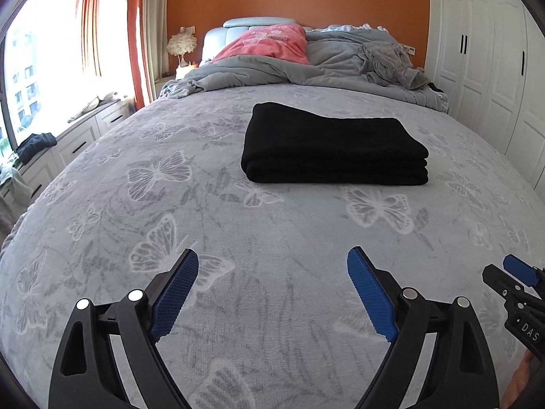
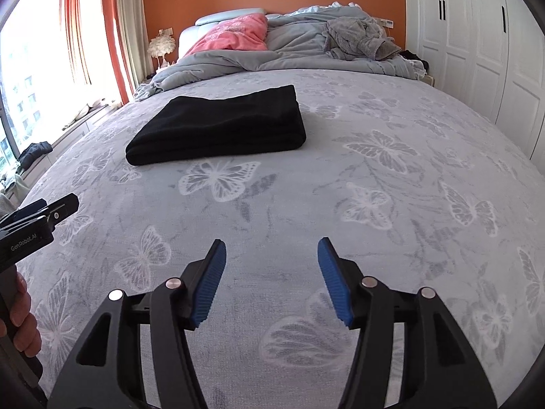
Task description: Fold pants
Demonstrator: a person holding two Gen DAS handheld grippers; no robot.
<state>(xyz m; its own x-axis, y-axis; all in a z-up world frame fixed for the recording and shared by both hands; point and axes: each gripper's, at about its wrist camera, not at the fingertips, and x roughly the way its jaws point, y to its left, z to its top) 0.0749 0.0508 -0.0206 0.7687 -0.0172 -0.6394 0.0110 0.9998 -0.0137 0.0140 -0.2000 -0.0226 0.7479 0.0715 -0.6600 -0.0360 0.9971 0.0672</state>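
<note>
The black pants [image 1: 333,146] lie folded in a neat rectangular stack on the grey butterfly-print bedspread [image 1: 272,225], in the middle of the bed. They also show in the right wrist view [image 2: 218,129], ahead and to the left. My left gripper [image 1: 272,262] is open and empty, held above the bedspread well short of the pants. My right gripper [image 2: 271,252] is open and empty too, near the foot of the bed. Each gripper shows at the edge of the other's view, the right [image 1: 511,283] and the left [image 2: 51,211].
A rumpled grey duvet [image 1: 272,71], a pink pillow [image 1: 269,44] and a grey garment [image 1: 388,61] lie at the head of the bed. White wardrobe doors [image 1: 494,68] stand to the right. A window bench with clothes [image 1: 35,143] runs along the left.
</note>
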